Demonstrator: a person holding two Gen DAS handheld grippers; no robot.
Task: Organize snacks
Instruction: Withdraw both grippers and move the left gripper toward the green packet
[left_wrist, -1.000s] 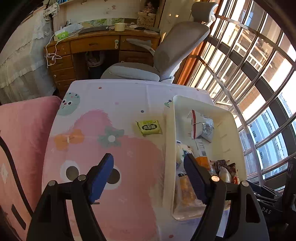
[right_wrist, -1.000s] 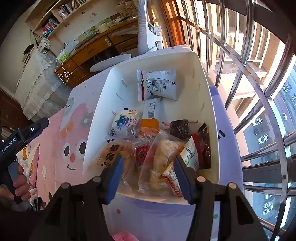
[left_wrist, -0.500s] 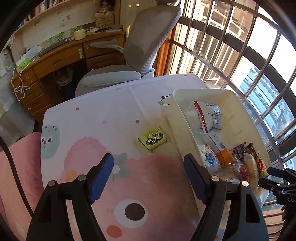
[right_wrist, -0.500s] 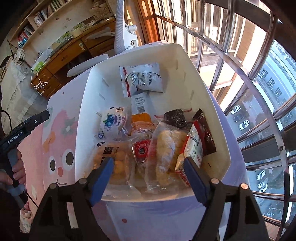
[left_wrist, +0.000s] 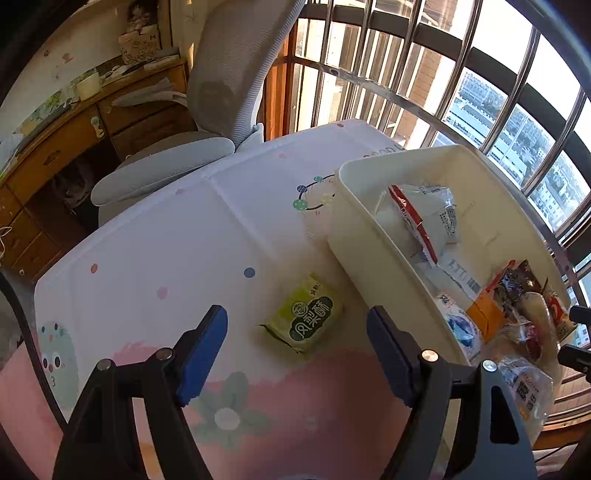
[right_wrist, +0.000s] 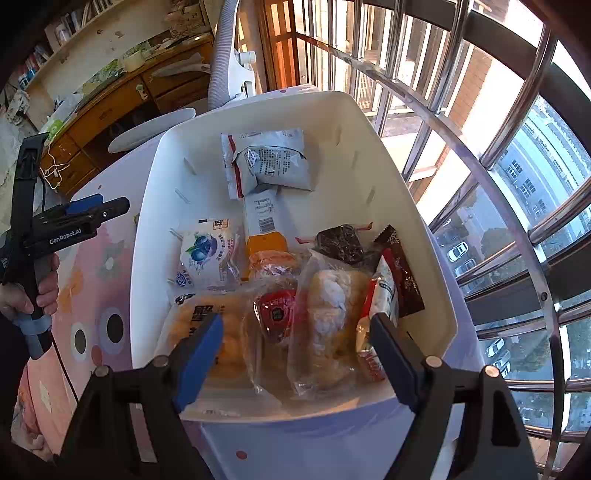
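A green snack packet lies on the patterned tablecloth just left of the cream bin. My left gripper is open and empty, hovering just short of the packet, which shows between its fingers. The bin holds several snacks: a grey packet, a blueberry packet, bread bags. My right gripper is open and empty above the bin's near end. The left gripper's body also shows in the right wrist view.
A grey office chair stands behind the table, with a wooden desk further back. Metal window bars run close along the right side of the bin. The table edge is near the bin's front.
My left gripper has moved forward and down toward the green packet, which now looks larger and sits between the fingers. My right gripper opened wider and drew slightly nearer the bin.
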